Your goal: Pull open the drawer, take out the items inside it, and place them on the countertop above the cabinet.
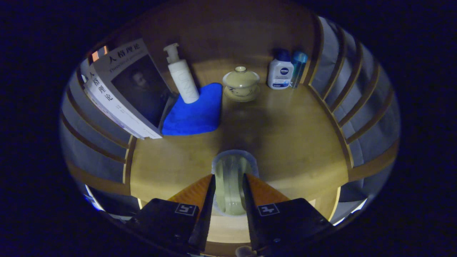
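My gripper point(229, 176) is shut on a small clear glass cup point(231, 162), one finger pressing on each side. The cup's rim points forward, past the fingertips, and it hangs over the near part of the wooden countertop point(292, 135). Whether it touches the wood I cannot tell. Beyond the fingers, a lidded pale ceramic tea bowl on a saucer point(241, 84) stands at the back of the countertop. The drawer is hidden from this angle.
A white pump bottle point(182, 76) stands on a folded blue cloth point(194, 112) at the back left. Books point(125, 89) lean beside it. A white bottle with a dark cap point(280, 71) and a slim blue bottle point(298, 67) stand back right. Slatted wooden side rails point(357, 92) flank the countertop.
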Tool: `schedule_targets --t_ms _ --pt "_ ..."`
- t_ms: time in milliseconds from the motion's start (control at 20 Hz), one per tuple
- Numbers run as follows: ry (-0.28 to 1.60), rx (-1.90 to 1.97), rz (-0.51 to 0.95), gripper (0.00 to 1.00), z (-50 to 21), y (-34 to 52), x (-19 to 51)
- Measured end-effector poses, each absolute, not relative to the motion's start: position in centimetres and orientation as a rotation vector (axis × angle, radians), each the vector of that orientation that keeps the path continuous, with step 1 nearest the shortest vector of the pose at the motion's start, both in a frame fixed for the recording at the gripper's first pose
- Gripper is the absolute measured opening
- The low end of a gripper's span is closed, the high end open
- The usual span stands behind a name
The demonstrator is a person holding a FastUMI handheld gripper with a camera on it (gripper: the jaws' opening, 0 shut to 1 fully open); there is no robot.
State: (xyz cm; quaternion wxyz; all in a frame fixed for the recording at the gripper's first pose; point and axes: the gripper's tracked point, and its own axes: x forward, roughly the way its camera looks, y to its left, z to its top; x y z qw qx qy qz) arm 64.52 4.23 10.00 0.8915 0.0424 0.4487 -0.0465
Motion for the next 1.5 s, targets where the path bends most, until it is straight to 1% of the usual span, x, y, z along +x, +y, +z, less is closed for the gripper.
schedule_targets --t_ms 100,350,600,800,1000,1100,1150,1500 --pt "0.897 0.095 -0.065 0.48 10.2 5.3 63.1" --pt "0.782 0.131 -0.013 0.48 10.5 6.5 59.3" --pt "0.636 0.087 -0.038 0.48 12.2 5.7 56.5" --pt "0.493 0.007 -0.012 0.48 13.6 6.7 53.0" --pt "0.319 -0.035 0.033 0.48 14.2 9.0 48.0" --pt "0.235 -0.036 0.058 0.84 14.5 9.8 45.7" --pt "0.196 -0.041 0.066 1.0 14.1 9.9 43.4" --pt "0.02 -0.036 0.048 1.0 12.1 9.1 35.4"
